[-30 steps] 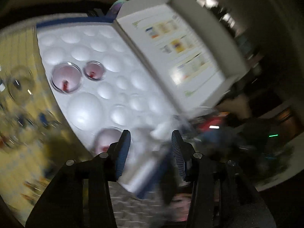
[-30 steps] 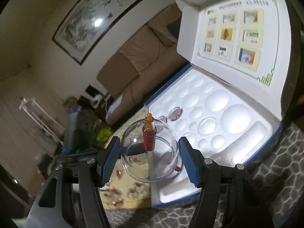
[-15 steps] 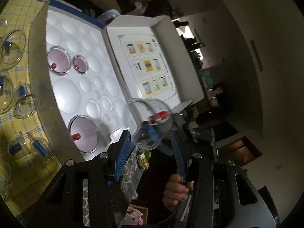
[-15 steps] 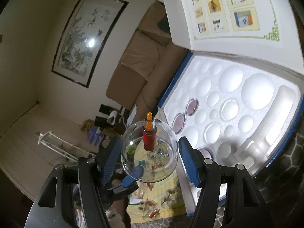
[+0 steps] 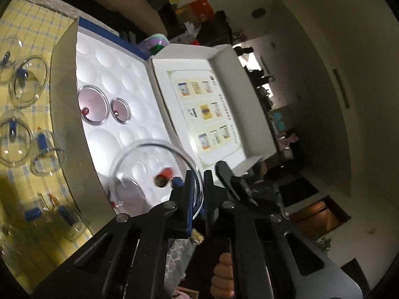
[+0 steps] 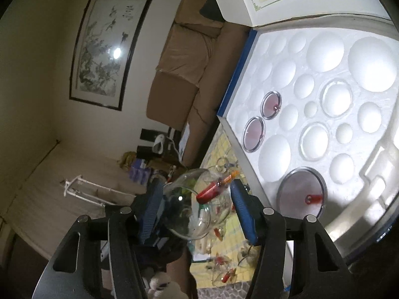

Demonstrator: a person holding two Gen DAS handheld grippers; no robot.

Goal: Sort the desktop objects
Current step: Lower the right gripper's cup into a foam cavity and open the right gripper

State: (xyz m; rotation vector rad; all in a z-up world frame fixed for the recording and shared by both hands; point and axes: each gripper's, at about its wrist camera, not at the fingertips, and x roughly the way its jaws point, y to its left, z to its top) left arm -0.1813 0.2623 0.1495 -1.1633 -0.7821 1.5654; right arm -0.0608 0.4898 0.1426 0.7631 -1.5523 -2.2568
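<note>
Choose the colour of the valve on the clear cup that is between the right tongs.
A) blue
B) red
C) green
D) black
B: in the right wrist view, the cup between the right tongs carries a red valve with an orange tip.

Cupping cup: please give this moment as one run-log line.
cupping cup: tilted | left gripper: just closed on its rim | right gripper: jaws just closing, pads at its sides | foam tray: partly filled
</note>
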